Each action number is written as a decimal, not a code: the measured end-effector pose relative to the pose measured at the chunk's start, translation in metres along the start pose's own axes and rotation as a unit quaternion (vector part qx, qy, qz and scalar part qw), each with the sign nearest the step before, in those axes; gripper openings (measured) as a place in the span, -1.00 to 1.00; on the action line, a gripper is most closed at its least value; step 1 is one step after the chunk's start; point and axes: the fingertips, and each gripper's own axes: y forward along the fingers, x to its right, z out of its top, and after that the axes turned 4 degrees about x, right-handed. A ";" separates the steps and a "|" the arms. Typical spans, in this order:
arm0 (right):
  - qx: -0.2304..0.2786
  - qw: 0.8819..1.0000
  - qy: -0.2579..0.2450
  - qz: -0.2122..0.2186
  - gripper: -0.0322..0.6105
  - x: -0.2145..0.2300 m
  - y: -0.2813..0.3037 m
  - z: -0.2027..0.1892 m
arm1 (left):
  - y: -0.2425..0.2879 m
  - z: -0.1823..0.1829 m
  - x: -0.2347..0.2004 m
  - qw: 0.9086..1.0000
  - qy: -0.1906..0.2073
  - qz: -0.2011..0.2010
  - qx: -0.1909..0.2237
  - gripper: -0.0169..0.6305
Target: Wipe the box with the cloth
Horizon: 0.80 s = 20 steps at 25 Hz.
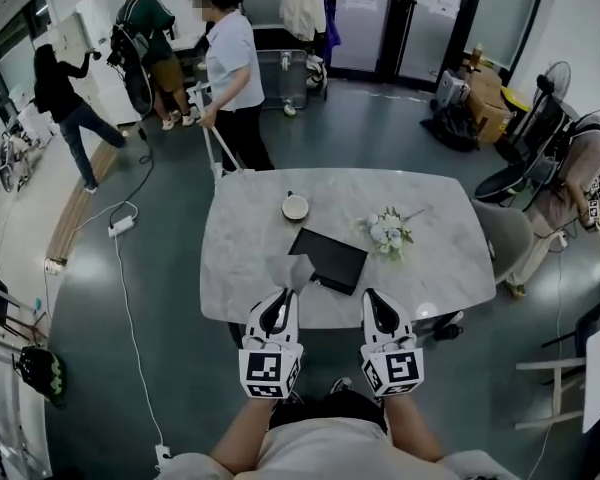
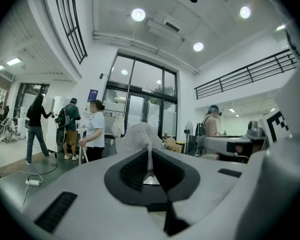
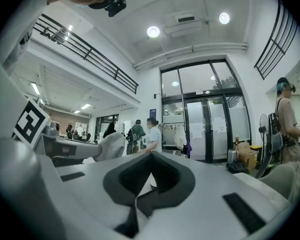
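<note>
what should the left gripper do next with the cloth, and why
Probably lower the left gripper forward so its pinched grey mesh cloth lands on the flat black box. The gripper points level, with the cloth apparently off the box.

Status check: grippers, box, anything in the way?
Left gripper shut on cloth; right gripper shut, empty. Box flat on table, nothing on it. Cup and flowers beside it, not blocking.
</note>
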 end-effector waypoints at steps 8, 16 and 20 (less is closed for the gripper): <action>0.016 0.999 -0.020 0.034 -0.82 -0.009 0.005 0.022 | -0.002 0.023 0.006 0.999 -0.012 0.022 0.025 -0.83; 0.026 0.999 -0.018 0.037 -0.82 0.002 0.006 0.027 | 0.001 0.025 0.014 0.999 -0.007 0.032 0.032 -0.83; 0.027 0.999 -0.018 0.042 -0.82 0.000 0.007 0.027 | 0.001 0.027 0.015 0.999 -0.004 0.034 0.031 -0.83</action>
